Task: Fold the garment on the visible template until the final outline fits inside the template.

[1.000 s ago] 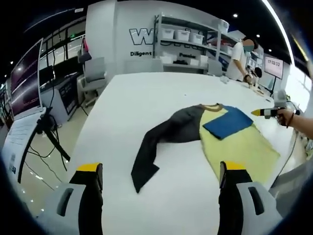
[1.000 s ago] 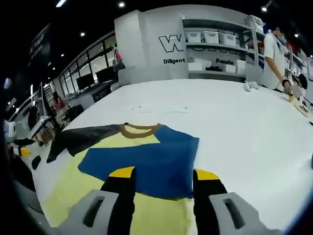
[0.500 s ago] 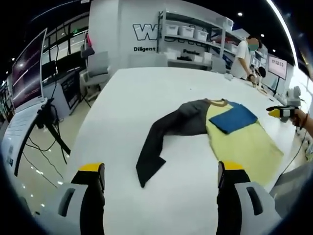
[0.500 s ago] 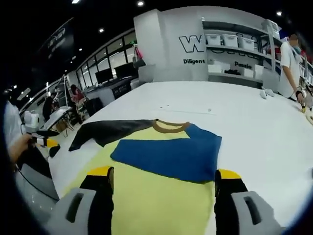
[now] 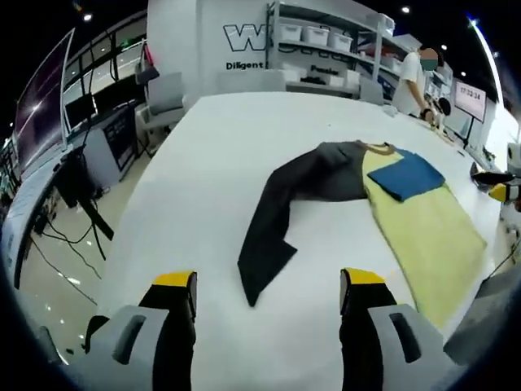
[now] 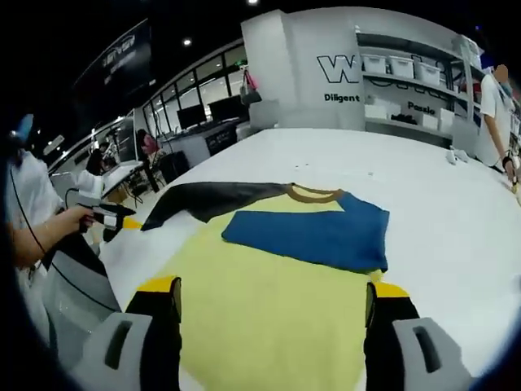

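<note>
A blue garment (image 6: 313, 235) with a brown collar (image 6: 313, 194) lies folded on the far part of a pale yellow template (image 6: 269, 293). Its long dark grey sleeve (image 5: 273, 232) stretches off the template across the white table (image 5: 195, 163). My left gripper (image 5: 269, 283) is open just short of the sleeve's end, holding nothing. My right gripper (image 6: 273, 289) is open wide over the near part of the template, also holding nothing. The sleeve (image 6: 207, 198) runs toward the left gripper (image 6: 122, 217), held by a hand. The blue part (image 5: 411, 173), the template (image 5: 431, 232) and the right gripper (image 5: 495, 186) lie to the right.
A person (image 5: 411, 77) stands at the table's far right corner. Shelves with white bins (image 6: 399, 65) line the back wall. Chairs and monitors (image 5: 49, 106) stand beyond the table's left edge. Wide bare table (image 6: 440, 204) lies behind the garment.
My right gripper's jaws have spread wider and it has drawn back over the template. My left gripper has come closer to the sleeve end, jaws slightly narrower. The garment has not moved.
</note>
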A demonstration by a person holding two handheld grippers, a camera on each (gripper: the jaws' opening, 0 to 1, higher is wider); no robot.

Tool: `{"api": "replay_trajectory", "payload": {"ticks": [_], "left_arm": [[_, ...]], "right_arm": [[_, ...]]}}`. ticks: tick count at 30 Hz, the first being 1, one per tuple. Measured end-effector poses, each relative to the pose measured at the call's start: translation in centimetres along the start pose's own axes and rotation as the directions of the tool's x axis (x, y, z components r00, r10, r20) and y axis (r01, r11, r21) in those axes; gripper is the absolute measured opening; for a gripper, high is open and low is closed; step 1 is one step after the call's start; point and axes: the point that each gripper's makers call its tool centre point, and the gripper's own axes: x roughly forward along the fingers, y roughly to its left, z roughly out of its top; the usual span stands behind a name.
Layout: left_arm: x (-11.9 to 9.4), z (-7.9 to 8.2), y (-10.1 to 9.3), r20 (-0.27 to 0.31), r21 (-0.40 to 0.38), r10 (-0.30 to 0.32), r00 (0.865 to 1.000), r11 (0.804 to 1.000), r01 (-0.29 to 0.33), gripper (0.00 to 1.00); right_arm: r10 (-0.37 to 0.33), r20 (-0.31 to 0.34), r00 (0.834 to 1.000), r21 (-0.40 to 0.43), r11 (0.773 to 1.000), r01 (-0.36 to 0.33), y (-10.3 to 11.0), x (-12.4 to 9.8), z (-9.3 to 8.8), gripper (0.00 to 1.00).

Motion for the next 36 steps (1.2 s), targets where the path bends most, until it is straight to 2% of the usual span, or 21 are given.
{"api": "replay_trajectory", "payload": {"ticks": [5, 7, 12, 13, 14, 16, 20, 22, 26, 29, 30, 32, 36], "left_arm": [[1.1, -0.5, 0.4, -0.019, 0.042, 0.011, 1.000, 0.999, -0.011, 0.56], [1.4, -0.6, 0.6, -0.017, 0.043, 0.012, 1.000, 0.999, -0.012, 0.44], [2.4, -1.1, 1.0, -0.033, 0.031, 0.022, 0.999, 0.999, -0.021, 0.24], [2.6, -1.2, 0.9, -0.039, 0.019, 0.020, 0.999, 1.000, -0.019, 0.14], [2.9, -1.4, 0.8, -0.048, 0.015, 0.023, 0.999, 1.000, -0.022, 0.09], [3.0, -0.9, 0.8, -0.024, 0.023, 0.026, 0.999, 0.999, -0.026, 0.09], [2.9, -0.6, 1.1, -0.023, 0.024, 0.041, 0.999, 0.999, -0.041, 0.02], [2.5, 0.0, 1.5, -0.008, 0.025, 0.046, 0.999, 0.999, -0.046, 0.02], [1.2, 1.5, 2.5, 0.031, 0.040, 0.064, 0.997, 0.997, -0.065, 0.01], [-0.1, 3.4, 3.6, 0.076, 0.074, 0.085, 0.993, 0.993, -0.091, 0.01], [-0.8, 4.6, 4.2, 0.106, 0.120, 0.118, 0.987, 0.984, -0.131, 0.01], [-1.4, 5.8, 4.1, 0.131, 0.195, 0.137, 0.982, 0.967, -0.161, 0.01], [-1.1, 6.2, 3.2, 0.138, 0.302, 0.159, 0.978, 0.933, -0.195, 0.01]], "right_arm": [[0.003, -0.005, 1.000, 0.001, 1.000, -0.003, 0.3, -0.3, -0.4, 0.89], [0.003, -0.006, 1.000, -0.002, 1.000, -0.003, 0.4, -0.3, -0.4, 0.88], [-0.001, -0.007, 1.000, -0.015, 1.000, 0.000, 0.6, -0.5, -0.5, 0.85], [-0.001, -0.009, 1.000, -0.018, 1.000, 0.001, 0.6, -0.5, -0.5, 0.85], [0.000, -0.008, 1.000, -0.022, 1.000, 0.000, 0.6, -0.4, -0.5, 0.85], [-0.004, -0.015, 1.000, -0.023, 1.000, 0.004, 0.6, -0.4, -0.6, 0.84], [-0.004, -0.014, 1.000, -0.026, 1.000, 0.004, 0.5, -0.4, -0.6, 0.82], [-0.006, -0.015, 1.000, -0.033, 0.999, 0.005, 0.5, -0.5, -0.6, 0.82], [-0.002, -0.015, 1.000, -0.039, 0.999, 0.001, 0.6, -0.7, -0.5, 0.81], [0.006, -0.013, 1.000, -0.043, 0.999, -0.007, 0.8, -0.7, -0.4, 0.81], [0.008, -0.016, 1.000, -0.049, 0.999, -0.009, 0.9, -0.8, -0.4, 0.81], [0.010, -0.016, 1.000, -0.053, 0.999, -0.011, 1.0, -0.7, -0.3, 0.81], [0.017, -0.023, 1.000, -0.061, 0.998, -0.018, 1.2, -0.6, -0.3, 0.81]]}}
